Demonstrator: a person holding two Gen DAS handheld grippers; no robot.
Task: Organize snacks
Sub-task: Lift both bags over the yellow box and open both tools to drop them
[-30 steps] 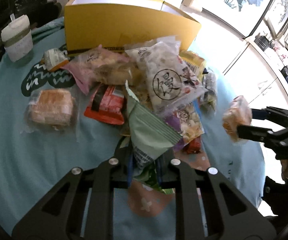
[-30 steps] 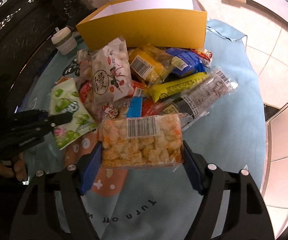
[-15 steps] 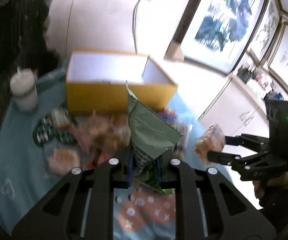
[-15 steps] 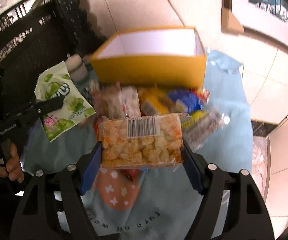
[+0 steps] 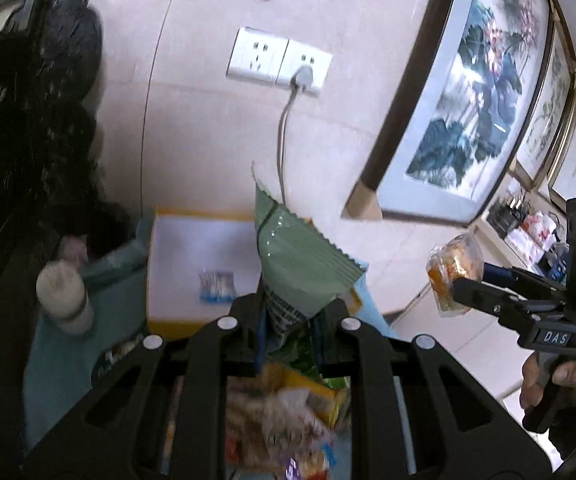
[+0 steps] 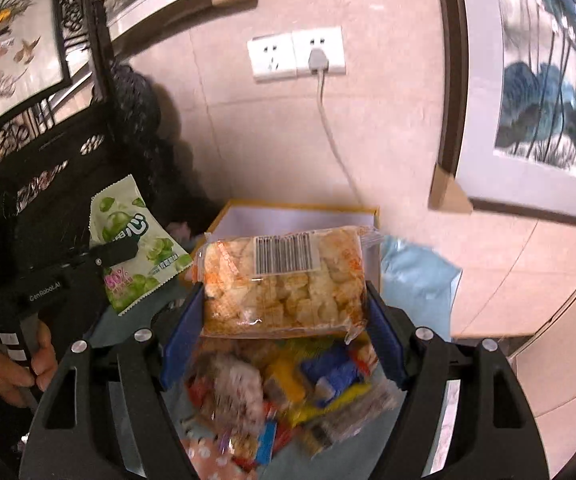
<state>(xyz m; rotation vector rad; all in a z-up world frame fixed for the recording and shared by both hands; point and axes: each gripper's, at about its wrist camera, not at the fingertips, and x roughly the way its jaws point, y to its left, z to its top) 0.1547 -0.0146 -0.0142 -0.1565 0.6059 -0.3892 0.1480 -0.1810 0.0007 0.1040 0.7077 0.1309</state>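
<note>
Above yellow box (image 6: 223, 216), gripped rice-cracker pack (image 6: 283, 280).

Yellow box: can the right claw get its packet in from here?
Probably yes. The yellow box is open-topped and nearly empty, just ahead and below the right claw, which grips the clear packet. The left claw, holding the green packet, sits off to the side.

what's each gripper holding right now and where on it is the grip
The left gripper pinches the green snack packet by its lower end. The right gripper clamps the clear bag of orange crackers across its two short sides.
</note>
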